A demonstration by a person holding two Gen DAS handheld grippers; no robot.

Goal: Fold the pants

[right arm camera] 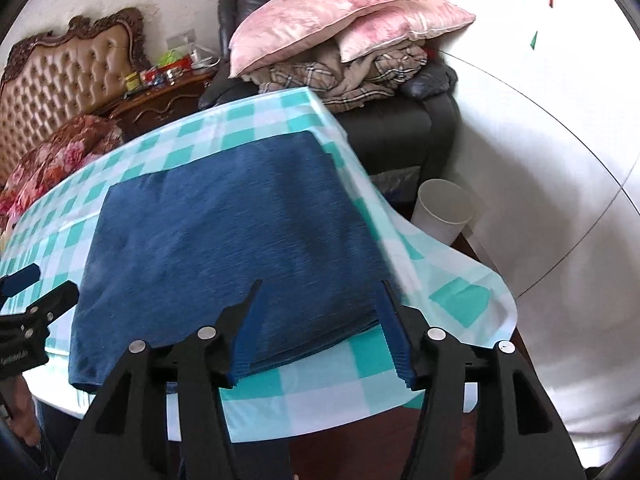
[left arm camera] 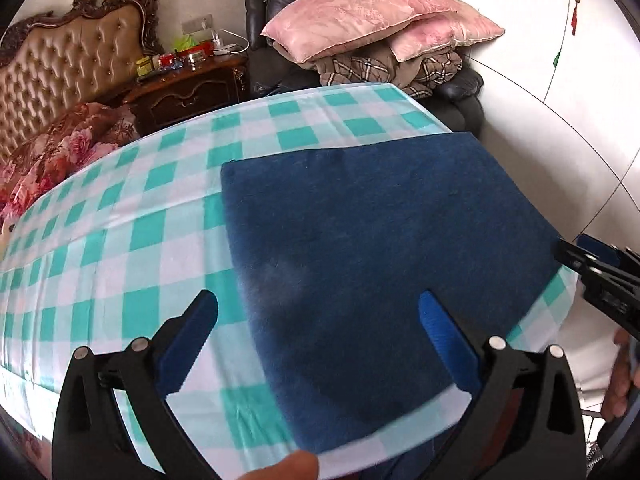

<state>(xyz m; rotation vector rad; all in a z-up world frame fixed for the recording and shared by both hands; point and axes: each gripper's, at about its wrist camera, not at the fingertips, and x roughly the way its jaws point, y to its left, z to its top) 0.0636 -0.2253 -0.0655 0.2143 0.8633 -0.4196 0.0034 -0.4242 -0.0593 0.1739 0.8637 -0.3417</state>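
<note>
The dark blue pants (left arm camera: 380, 248) lie folded into a flat rectangle on the green-and-white checked cloth (left arm camera: 132, 216), near the right end of the table. They also show in the right wrist view (right arm camera: 224, 240). My left gripper (left arm camera: 318, 308) is open and empty, held above the near edge of the pants. My right gripper (right arm camera: 320, 292) is open and empty, its fingers either side of the near right corner of the pants. The right gripper also shows at the right edge of the left wrist view (left arm camera: 600, 268). The left gripper shows at the left edge of the right wrist view (right arm camera: 28, 292).
A dark armchair (right arm camera: 400, 136) behind the table holds pink pillows (right arm camera: 320, 16) on plaid bedding. A white bin (right arm camera: 440, 212) stands on the floor at the right. A tufted headboard (left arm camera: 60, 64), a floral quilt and a cluttered nightstand (left arm camera: 188, 84) are at the back left.
</note>
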